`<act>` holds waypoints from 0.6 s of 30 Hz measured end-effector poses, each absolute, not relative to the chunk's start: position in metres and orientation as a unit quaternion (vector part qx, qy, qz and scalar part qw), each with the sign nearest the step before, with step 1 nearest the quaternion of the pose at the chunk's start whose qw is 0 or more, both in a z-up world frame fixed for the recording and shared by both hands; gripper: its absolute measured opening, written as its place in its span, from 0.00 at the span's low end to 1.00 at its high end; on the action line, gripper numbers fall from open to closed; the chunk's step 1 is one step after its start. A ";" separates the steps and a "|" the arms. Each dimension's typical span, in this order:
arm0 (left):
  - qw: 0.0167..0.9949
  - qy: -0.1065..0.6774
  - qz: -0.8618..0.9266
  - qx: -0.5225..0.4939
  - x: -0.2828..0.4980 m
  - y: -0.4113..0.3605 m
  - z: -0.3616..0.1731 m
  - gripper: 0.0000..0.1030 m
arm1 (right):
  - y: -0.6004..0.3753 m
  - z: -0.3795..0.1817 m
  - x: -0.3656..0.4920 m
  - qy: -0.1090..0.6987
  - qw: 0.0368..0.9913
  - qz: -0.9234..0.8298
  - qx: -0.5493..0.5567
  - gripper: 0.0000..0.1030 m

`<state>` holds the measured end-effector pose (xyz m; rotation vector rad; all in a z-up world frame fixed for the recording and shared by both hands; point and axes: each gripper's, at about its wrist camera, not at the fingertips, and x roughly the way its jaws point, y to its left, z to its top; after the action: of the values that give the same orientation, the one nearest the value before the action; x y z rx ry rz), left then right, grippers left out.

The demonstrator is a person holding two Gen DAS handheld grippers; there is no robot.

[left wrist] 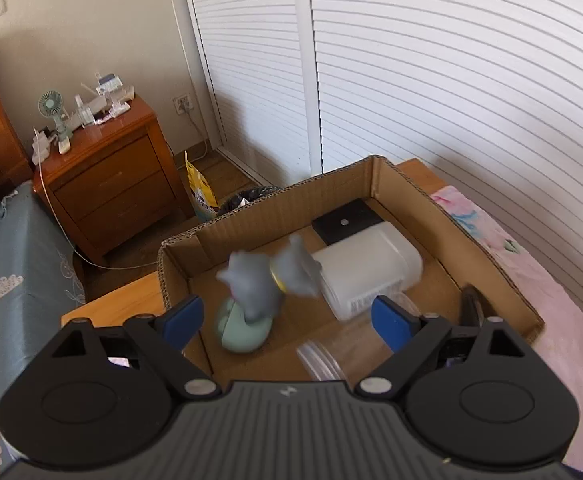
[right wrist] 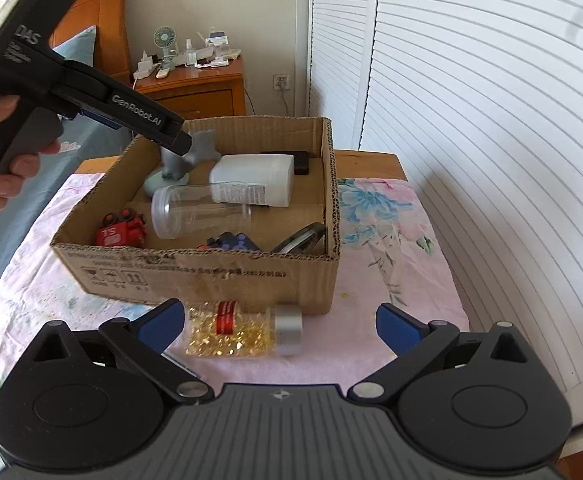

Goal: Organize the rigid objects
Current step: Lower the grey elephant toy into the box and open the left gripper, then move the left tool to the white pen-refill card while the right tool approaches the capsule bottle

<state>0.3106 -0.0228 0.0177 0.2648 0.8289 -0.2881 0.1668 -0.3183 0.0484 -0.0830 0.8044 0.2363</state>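
Grey figurine point(left wrist: 265, 284) on its pale green base stands blurred inside the cardboard box point(right wrist: 195, 270), touching the white container point(left wrist: 367, 270), and the left gripper point(left wrist: 287, 324) hangs above it with its blue fingers point(left wrist: 181, 320) spread wide, holding nothing. Right gripper point(right wrist: 281, 326) is also spread wide over the pink cloth point(right wrist: 387, 216) in front of the box. Between its fingers point(right wrist: 161, 326) lies the jar of yellow beads point(right wrist: 243, 332), but whether they touch it I cannot tell.
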 end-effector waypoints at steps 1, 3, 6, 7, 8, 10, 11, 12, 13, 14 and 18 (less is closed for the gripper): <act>0.898 0.397 -0.139 0.129 0.304 -0.022 0.020 0.88 | -0.318 0.049 0.163 0.389 0.913 0.117 -0.041 1.00; 0.901 0.390 -0.138 0.128 0.291 -0.021 0.024 0.88 | -0.318 0.051 0.156 0.388 0.913 0.119 -0.043 1.00; 0.904 0.387 -0.136 0.124 0.270 -0.018 0.024 0.88 | -0.319 0.051 0.148 0.388 0.913 0.119 -0.048 1.00; 0.904 0.387 -0.137 0.120 0.263 -0.017 0.024 0.88 | -0.320 0.050 0.145 0.389 0.912 0.118 -0.050 1.00; 0.904 0.388 -0.138 0.116 0.256 -0.015 0.022 0.88 | -0.321 0.049 0.142 0.390 0.912 0.117 -0.051 1.00; 0.903 0.393 -0.136 0.109 0.240 -0.014 0.018 0.88 | -0.325 0.045 0.138 0.395 0.910 0.117 -0.051 1.00; 0.903 0.394 -0.136 0.107 0.233 -0.013 0.015 0.88 | -0.327 0.042 0.136 0.398 0.909 0.116 -0.049 1.00; 0.902 0.396 -0.134 0.106 0.226 -0.012 0.012 0.88 | -0.329 0.039 0.135 0.402 0.907 0.116 -0.047 1.00; 0.902 0.398 -0.132 0.103 0.219 -0.011 0.009 0.88 | -0.332 0.035 0.134 0.407 0.905 0.114 -0.046 1.00; 0.901 0.400 -0.131 0.102 0.212 -0.011 0.006 0.88 | -0.333 0.032 0.133 0.410 0.904 0.111 -0.045 1.00; 0.901 0.406 -0.128 0.088 0.189 -0.009 -0.006 0.88 | -0.342 0.020 0.132 0.420 0.901 0.098 -0.043 1.00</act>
<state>0.1891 -0.0086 -0.0056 0.1811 0.8405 -0.2648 0.1321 -0.3425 0.0203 -0.0885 0.8686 0.2035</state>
